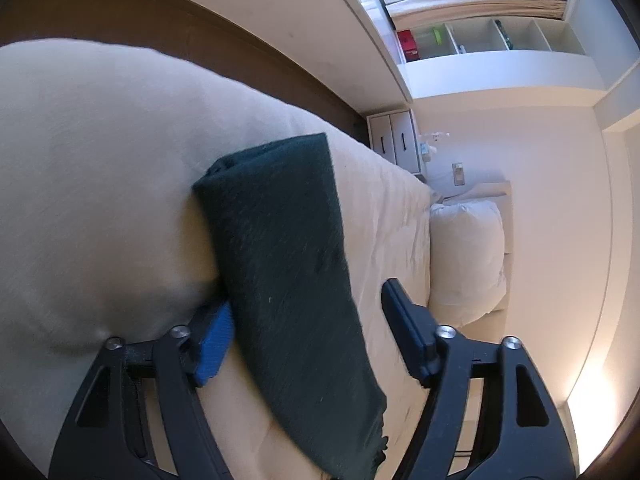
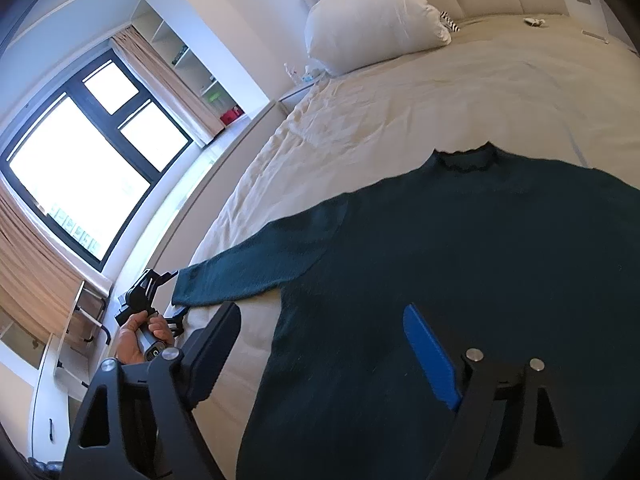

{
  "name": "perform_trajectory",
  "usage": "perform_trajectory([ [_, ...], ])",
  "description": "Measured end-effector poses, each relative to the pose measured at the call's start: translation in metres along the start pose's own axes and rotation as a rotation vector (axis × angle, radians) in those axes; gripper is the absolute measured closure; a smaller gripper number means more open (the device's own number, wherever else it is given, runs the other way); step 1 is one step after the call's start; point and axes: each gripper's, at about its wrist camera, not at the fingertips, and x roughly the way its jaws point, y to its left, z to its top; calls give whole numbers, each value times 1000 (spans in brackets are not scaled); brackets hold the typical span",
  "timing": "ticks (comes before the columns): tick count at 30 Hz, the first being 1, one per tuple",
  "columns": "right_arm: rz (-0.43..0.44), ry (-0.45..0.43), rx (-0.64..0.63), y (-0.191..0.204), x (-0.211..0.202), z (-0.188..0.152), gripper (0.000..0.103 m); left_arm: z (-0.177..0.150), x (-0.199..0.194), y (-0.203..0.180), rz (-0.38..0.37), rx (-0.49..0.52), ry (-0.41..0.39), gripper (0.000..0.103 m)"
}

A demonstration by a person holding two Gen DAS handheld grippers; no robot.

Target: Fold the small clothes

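- Sweater [image 2: 460,264]: dark green knit, spread flat on the cream bed [image 2: 420,92], neck toward the far pillow [image 2: 376,16], hem near, so its long axis runs near to far
- It looks soft, light and floppy; best held at a cuff or hem edge
- One sleeve [image 1: 280,248] stretches out left toward the window side
- Left gripper [image 1: 304,320] straddles that sleeve's cuff, jaws partly open, not yet pinching
- Right gripper [image 2: 324,344] hangs over the lower body of the sweater, jaws wide, holding nothing
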Motion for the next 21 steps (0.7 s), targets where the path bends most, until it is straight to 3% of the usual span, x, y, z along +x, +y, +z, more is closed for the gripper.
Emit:
perform_trajectory([
  [1, -4, -12, 2, -4, -3, 1, 20, 2, 2, -3, 2, 1, 2, 68],
  [2, -7, -17, 5, -6, -5, 1, 21, 4, 7, -5, 4, -2, 13, 76],
  [5, -26, -29, 16, -18, -10, 3, 26, 1, 14, -22, 29, 45, 12, 90],
  [8, -51, -30, 37, -34, -13, 5, 33, -18, 19, -65, 75, 232, -7, 95],
  [12, -60, -30, 90, -57, -16, 7, 37, -92, 36, -146, 125, 659, -2, 96],
  [15, -31, -23, 182, -82, -14, 13, 38, -204, 54, -192, 173, 1131, 12, 95],
  [18, 26, 14, 271, -108, 1, 24, 38, -332, 74, -178, 250, 1595, 6, 95],
  [21, 121, 85, 361, -130, 23, 34, 38, -404, 88, -142, 293, 1845, 4, 95],
])
